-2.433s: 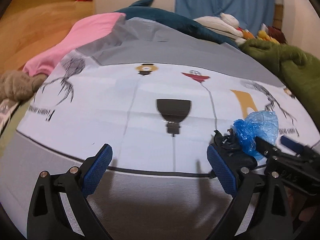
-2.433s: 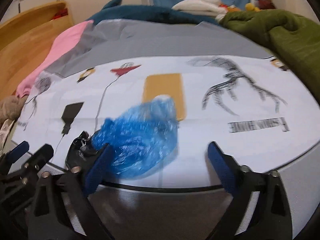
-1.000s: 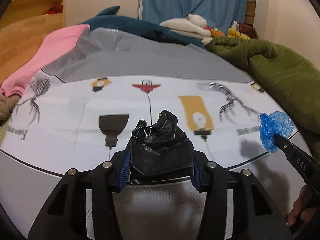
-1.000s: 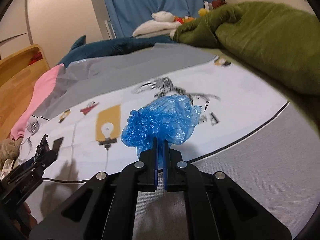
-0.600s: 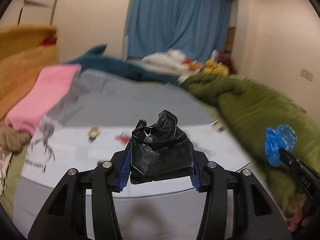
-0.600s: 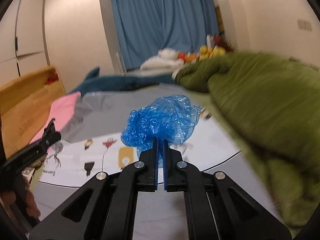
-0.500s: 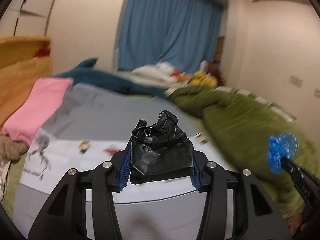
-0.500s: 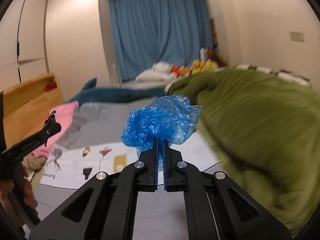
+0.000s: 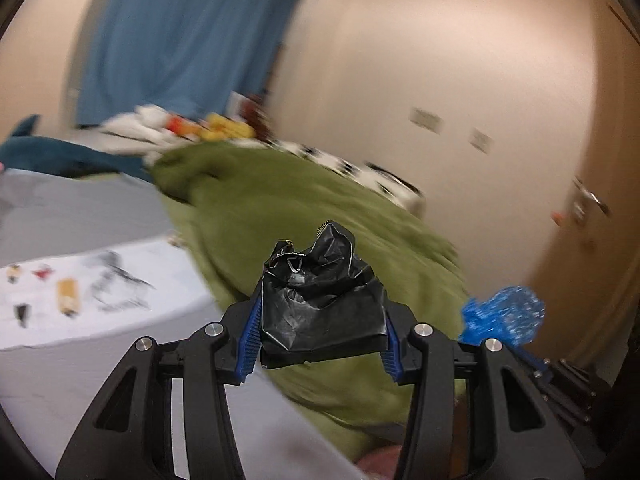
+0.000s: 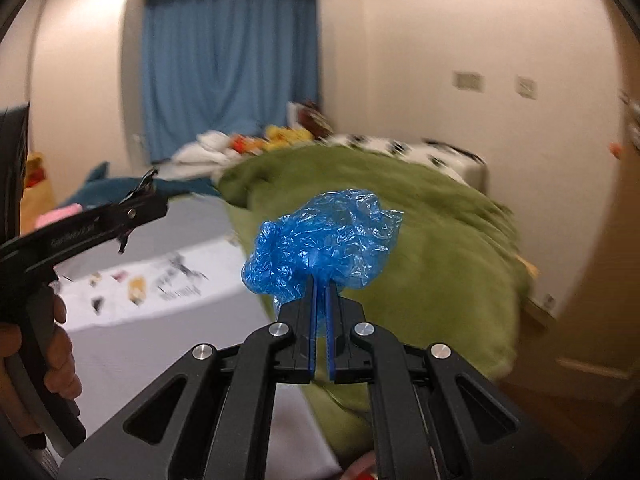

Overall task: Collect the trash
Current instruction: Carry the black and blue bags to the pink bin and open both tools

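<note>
My left gripper (image 9: 320,332) is shut on a crumpled black plastic bag (image 9: 320,312) and holds it in the air above the bed. My right gripper (image 10: 321,300) is shut on a crumpled blue plastic bag (image 10: 320,248), also held in the air. The blue bag also shows at the right of the left wrist view (image 9: 504,316). The left gripper shows from the side at the left of the right wrist view (image 10: 140,196), in a hand.
A bed with a grey and white printed cover (image 10: 160,280) lies below at the left. A bulky green blanket (image 10: 420,240) covers its right side. Blue curtains (image 10: 228,64), pillows and plush toys stand at the far end. A beige wall and door (image 9: 580,200) are at the right.
Both grippers closed on their bags on the bed, lifted them up, and have swung to the right, away from the printed cover toward the green blanket and wall.
</note>
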Tool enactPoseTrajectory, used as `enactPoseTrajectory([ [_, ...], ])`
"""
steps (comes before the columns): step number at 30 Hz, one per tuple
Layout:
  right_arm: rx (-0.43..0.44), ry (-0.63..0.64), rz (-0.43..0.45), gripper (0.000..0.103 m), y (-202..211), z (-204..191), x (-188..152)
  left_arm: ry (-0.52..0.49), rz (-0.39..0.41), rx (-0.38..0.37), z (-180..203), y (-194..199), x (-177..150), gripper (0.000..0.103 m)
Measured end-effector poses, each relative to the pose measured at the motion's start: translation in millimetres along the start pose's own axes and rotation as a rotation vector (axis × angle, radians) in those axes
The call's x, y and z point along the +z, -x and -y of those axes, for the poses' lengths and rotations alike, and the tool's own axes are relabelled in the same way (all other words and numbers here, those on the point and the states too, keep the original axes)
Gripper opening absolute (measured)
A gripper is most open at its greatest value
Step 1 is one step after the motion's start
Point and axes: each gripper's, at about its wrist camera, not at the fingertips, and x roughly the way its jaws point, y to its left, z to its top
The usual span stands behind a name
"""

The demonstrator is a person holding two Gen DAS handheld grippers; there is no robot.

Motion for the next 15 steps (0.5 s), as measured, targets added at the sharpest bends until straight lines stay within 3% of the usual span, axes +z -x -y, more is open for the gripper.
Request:
enactPoseTrajectory([
  [6,-0.129,-0.1,-0.133,0.005,21,85,-77,-0.05,-0.222,-0.12,81,-48,-85,0.048],
  [15,-0.212,-0.296,-0.379,0.006,3,156,-203,-0.149,-0.596,-0.132,135,-119,-222,0.048],
])
